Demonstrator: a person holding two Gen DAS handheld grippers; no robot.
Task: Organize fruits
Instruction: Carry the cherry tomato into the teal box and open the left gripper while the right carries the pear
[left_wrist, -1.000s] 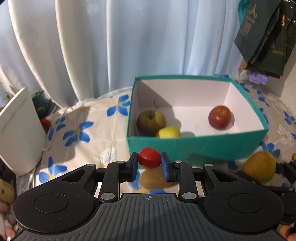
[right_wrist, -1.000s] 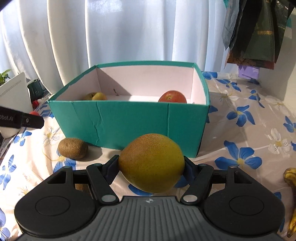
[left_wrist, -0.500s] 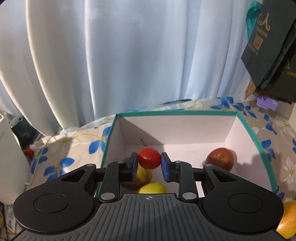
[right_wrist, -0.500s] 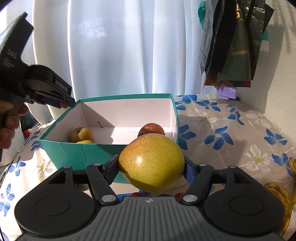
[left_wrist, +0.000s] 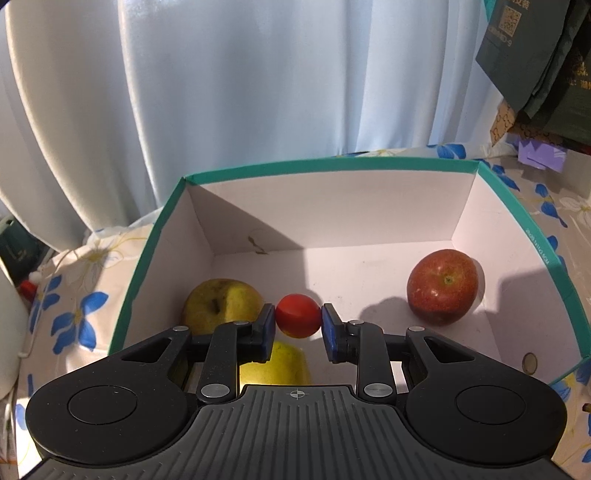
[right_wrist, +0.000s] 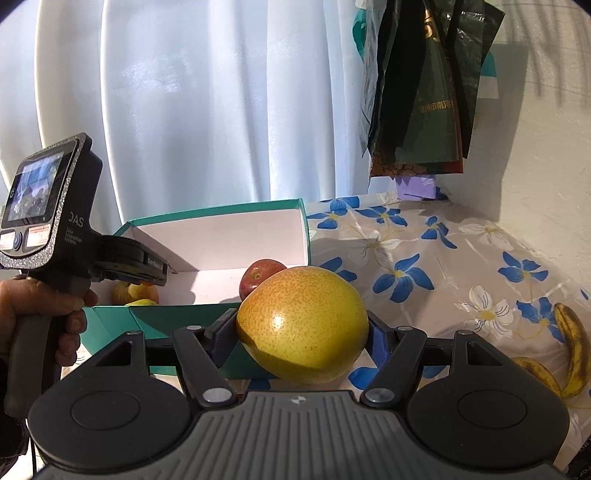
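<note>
My left gripper (left_wrist: 298, 322) is shut on a small red tomato (left_wrist: 297, 314) and holds it over the inside of the teal box (left_wrist: 332, 166). In the box lie a yellow-green apple (left_wrist: 218, 302), a yellow lemon (left_wrist: 277, 363) under my fingers, and a red apple (left_wrist: 443, 291) at the right. My right gripper (right_wrist: 301, 330) is shut on a large yellow-orange pear (right_wrist: 303, 321), held in front of the box (right_wrist: 218, 218), above the table. The left gripper's body (right_wrist: 55, 229) shows there at the left, over the box.
A flowered tablecloth (right_wrist: 424, 251) covers the table. Spotted bananas (right_wrist: 565, 350) lie at the right. White curtains (left_wrist: 240, 81) hang behind the box. Dark bags (right_wrist: 424, 81) hang at the upper right beside a white wall (right_wrist: 535, 166).
My left gripper has moved forward with the tomato, from in front of the box to over its inside. My right gripper has lifted the pear up off the table.
</note>
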